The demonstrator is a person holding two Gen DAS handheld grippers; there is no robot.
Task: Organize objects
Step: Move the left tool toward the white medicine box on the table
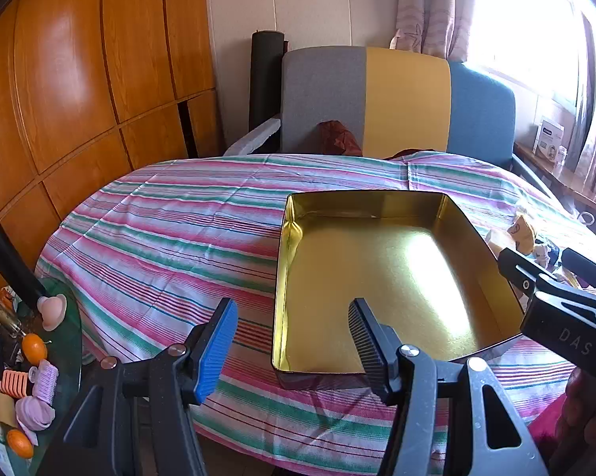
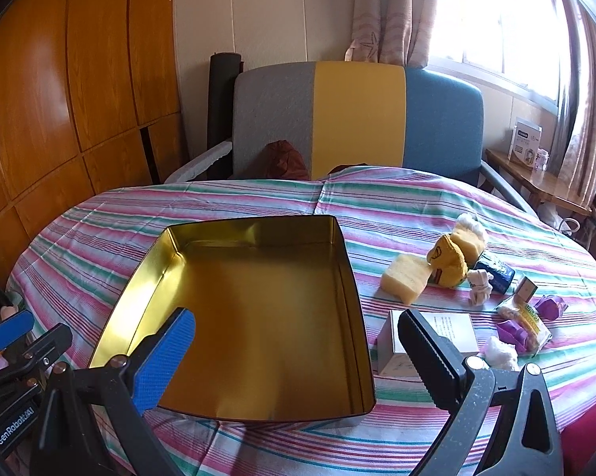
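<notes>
An empty gold-lined tin box (image 1: 397, 269) (image 2: 258, 297) sits on the striped tablecloth (image 1: 171, 238) (image 2: 397, 206). To its right lie a yellow sponge (image 2: 405, 277), a yellow plush toy (image 2: 450, 261), a white box (image 2: 432, 337), a dark blue packet (image 2: 496, 273), purple items (image 2: 514, 331), a snack packet (image 2: 529, 317) and white wads (image 2: 500, 353). My left gripper (image 1: 290, 337) is open and empty, at the box's near-left corner. My right gripper (image 2: 298, 341) is open and empty, over the box's near side. The right gripper also shows in the left wrist view (image 1: 551, 261), open.
A grey, yellow and blue chair (image 2: 357, 119) stands behind the table. Wooden cabinets (image 1: 79, 99) line the left wall. A green side table (image 1: 66, 341) at the left holds oranges, hair rollers and bottles. A shelf (image 2: 535, 178) with a box is by the window.
</notes>
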